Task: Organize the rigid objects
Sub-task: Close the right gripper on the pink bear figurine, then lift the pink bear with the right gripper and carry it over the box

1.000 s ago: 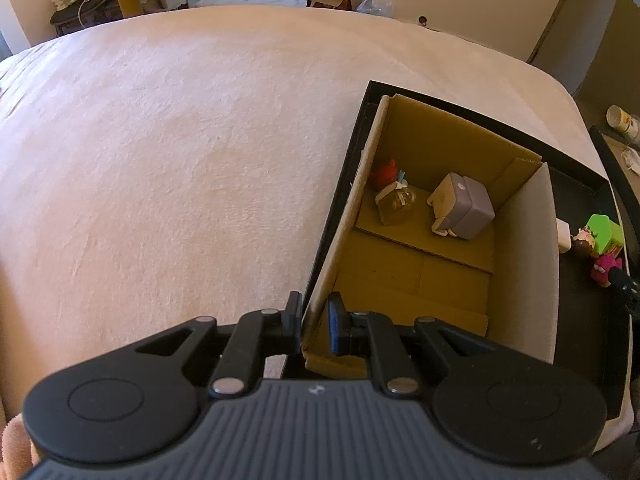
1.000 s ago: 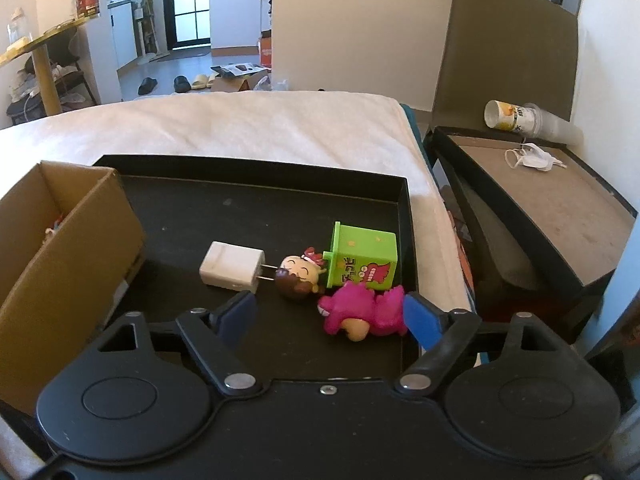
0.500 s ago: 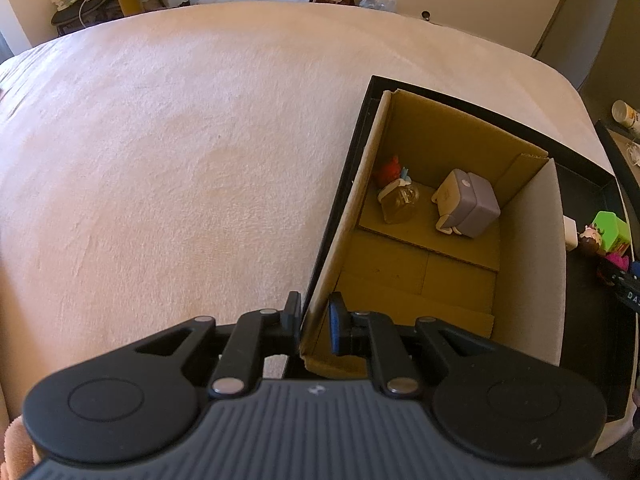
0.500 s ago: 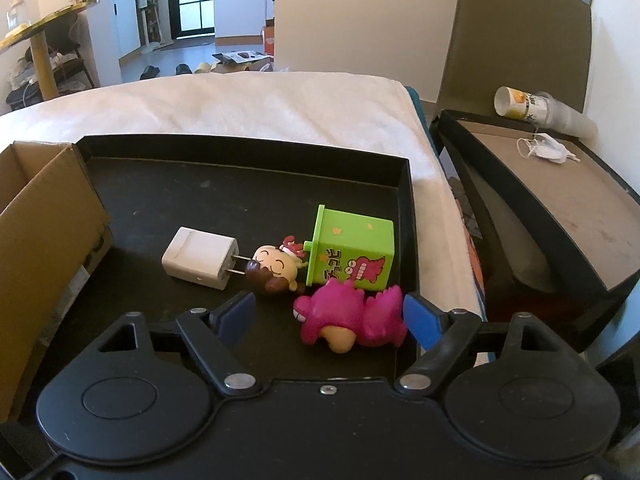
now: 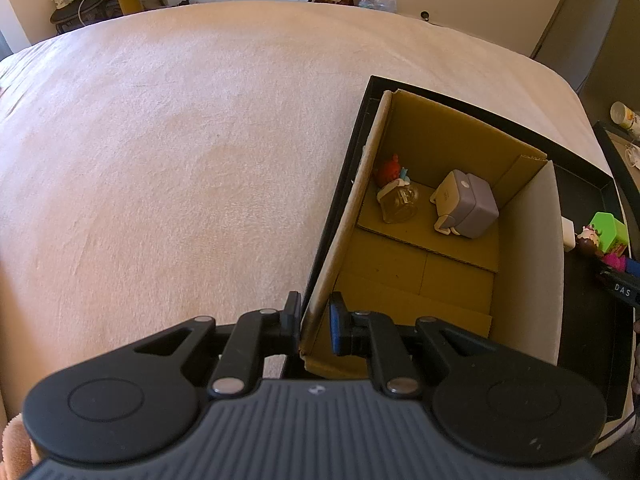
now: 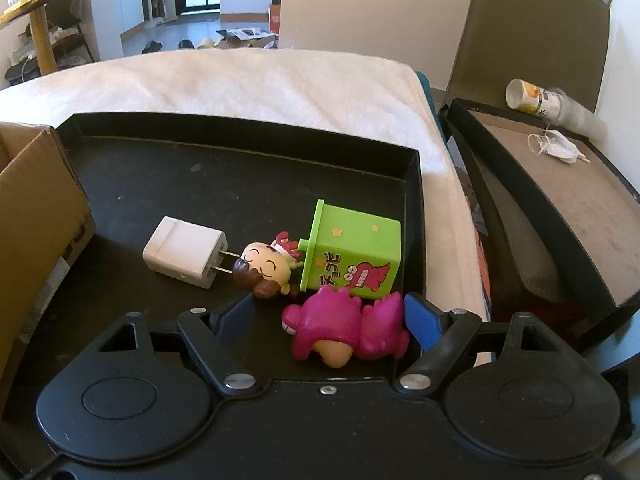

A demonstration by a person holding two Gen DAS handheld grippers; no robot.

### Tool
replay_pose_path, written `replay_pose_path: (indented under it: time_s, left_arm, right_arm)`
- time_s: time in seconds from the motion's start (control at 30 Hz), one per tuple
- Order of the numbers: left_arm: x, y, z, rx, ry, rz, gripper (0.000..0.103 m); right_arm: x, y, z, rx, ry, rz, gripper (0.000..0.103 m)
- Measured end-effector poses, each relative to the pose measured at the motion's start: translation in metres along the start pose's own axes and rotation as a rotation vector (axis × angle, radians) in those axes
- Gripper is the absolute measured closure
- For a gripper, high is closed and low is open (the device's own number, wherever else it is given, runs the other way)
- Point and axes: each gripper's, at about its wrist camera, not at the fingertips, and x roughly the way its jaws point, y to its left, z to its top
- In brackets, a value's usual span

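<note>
Cardboard box fills the right half of the left wrist view, sitting inside a black tray on a cream blanket. Left tool, at lower centre of that frame, is clamped on the box's near left wall, one finger outside and one inside. Within the box, toward its far end, lie a grey cube-shaped device, a small clear bottle and a red toy just behind the bottle.

Right wrist view: right tool stands wide open at lower centre, its blue pads on either side of a pink dinosaur figure lying on the tray floor; contact with the pads cannot be told. Just above the dinosaur, touching it, lies a green toy box, with a small doll figure at its left and a white plug adapter further left, its prongs against the doll's head. At upper right a second tray carries a paper cup and a white charger
</note>
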Motion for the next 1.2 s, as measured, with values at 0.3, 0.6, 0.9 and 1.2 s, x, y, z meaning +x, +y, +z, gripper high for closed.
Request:
replay_pose_path:
  time_s: [0.3, 0.6, 0.9, 1.2]
  left_arm:
    - [0.000, 0.000, 0.000, 0.002, -0.001, 0.002, 0.090]
    - [-0.001, -0.001, 0.000, 0.001, -0.006, -0.005, 0.090]
    - [-0.009, 0.002, -0.003, -0.008, -0.026, -0.028, 0.091]
    - [-0.011, 0.005, -0.006, -0.006, -0.032, -0.053, 0.092]
  right_arm:
    - [-0.004, -0.008, -0.003, 0.075, 0.050, 0.037, 0.039]
    - [-0.031, 0.004, -0.003, 0.039, 0.011, 0.058, 0.039]
    - [-0.061, 0.021, 0.005, -0.022, -0.057, 0.084, 0.039]
    - [-0.085, 0.047, 0.015, -0.092, -0.114, 0.101, 0.039]
